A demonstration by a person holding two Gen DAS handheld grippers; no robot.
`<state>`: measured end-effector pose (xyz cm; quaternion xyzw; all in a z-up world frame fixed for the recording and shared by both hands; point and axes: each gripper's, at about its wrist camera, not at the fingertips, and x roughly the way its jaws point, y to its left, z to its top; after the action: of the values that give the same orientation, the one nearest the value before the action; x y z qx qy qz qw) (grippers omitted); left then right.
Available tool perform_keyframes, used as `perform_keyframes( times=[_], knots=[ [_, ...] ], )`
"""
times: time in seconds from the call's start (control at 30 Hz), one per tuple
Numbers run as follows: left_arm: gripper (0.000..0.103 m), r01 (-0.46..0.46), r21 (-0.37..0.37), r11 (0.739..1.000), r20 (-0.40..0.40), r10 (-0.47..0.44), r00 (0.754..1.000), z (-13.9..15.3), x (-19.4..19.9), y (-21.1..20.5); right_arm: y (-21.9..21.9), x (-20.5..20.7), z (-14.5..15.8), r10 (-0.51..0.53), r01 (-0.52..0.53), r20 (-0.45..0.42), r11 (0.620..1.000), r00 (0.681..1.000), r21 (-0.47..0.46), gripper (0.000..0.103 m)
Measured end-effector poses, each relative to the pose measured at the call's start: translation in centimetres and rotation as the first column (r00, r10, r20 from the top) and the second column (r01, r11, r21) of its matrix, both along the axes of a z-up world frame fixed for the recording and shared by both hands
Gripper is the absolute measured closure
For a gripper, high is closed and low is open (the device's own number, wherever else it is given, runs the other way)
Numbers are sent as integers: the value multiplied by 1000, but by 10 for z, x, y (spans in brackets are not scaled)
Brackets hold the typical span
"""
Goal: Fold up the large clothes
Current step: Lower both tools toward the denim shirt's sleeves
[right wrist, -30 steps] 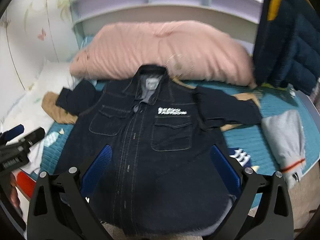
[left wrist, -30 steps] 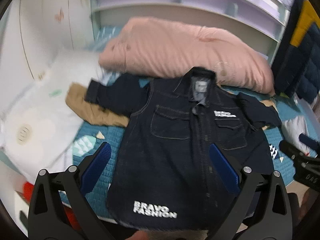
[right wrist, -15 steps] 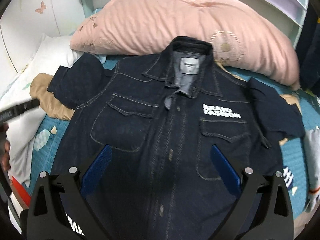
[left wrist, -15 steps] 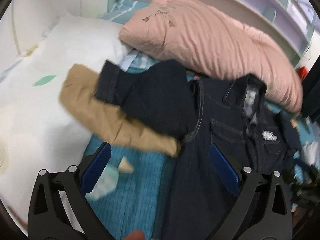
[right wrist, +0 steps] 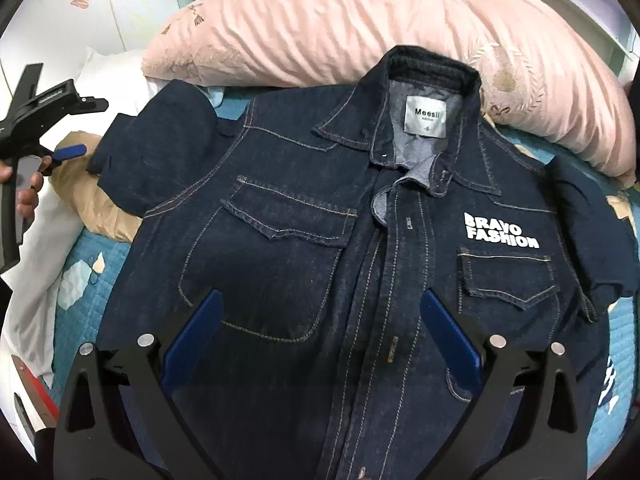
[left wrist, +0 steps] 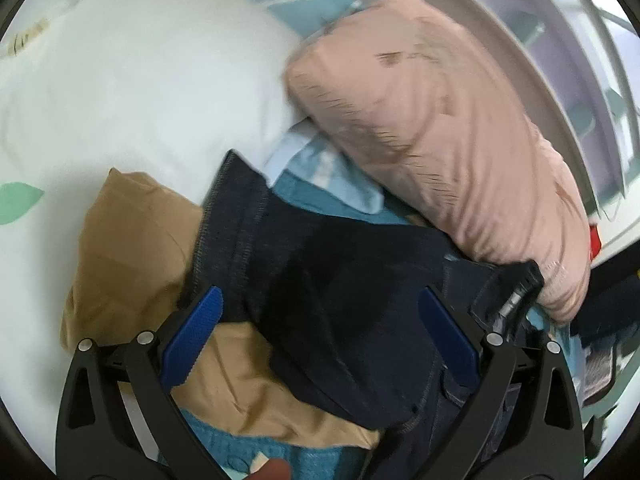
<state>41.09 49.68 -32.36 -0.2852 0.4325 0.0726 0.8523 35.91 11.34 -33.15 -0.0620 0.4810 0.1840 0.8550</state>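
Observation:
A dark blue denim jacket (right wrist: 320,248) lies face up on the bed, collar toward the pink pillow, with white "BRAVO FASHION" lettering on one chest side. Its one sleeve (left wrist: 320,280) is bent and rests on a tan garment (left wrist: 132,248). My left gripper (left wrist: 320,336) is open and hovers just over that sleeve; it also shows at the left edge of the right wrist view (right wrist: 60,152). My right gripper (right wrist: 320,328) is open and empty above the jacket's front, over the button placket.
A pink pillow (right wrist: 360,28) lies behind the collar. A white pillow (left wrist: 132,72) lies left of it. The bed has a teal quilted cover (right wrist: 80,272). A purple shelf unit (left wrist: 560,40) stands behind the bed.
My left gripper has swung left and moved in close over the bent sleeve and tan garment. My right gripper has moved forward and lower over the jacket's chest. Both stay open.

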Motion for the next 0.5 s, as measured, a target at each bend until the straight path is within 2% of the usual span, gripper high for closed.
perform_keyframes(
  times=[0.13,0.23,0.3,0.37,0.4,0.47,0.5],
  knots=[
    [6,-27,19,999,-42,27,999,-11,7,14,1,9,-3,-1,1,-15,1000,1000,19,8],
    [6,-41,35,999,-43,42,998,-14,8,20,2,13,-4,1,-1,-15,1000,1000,21,8],
    [21,-51,77,996,-74,57,996,-18,6,25,5,16,-5,4,-3,-18,1000,1000,29,8],
    [25,-43,51,998,-94,48,994,-25,8,28,9,17,-5,13,-12,-21,999,1000,38,8],
    [31,-25,45,999,-114,30,993,-28,11,27,12,18,-5,19,-18,-19,999,1000,45,8],
    [36,4,93,996,-145,9,989,-31,17,21,17,19,-4,26,-25,-16,998,1000,49,8],
    [42,14,100,995,-148,1,989,-32,20,20,20,20,-3,32,-32,-13,998,999,55,8]
  ],
)
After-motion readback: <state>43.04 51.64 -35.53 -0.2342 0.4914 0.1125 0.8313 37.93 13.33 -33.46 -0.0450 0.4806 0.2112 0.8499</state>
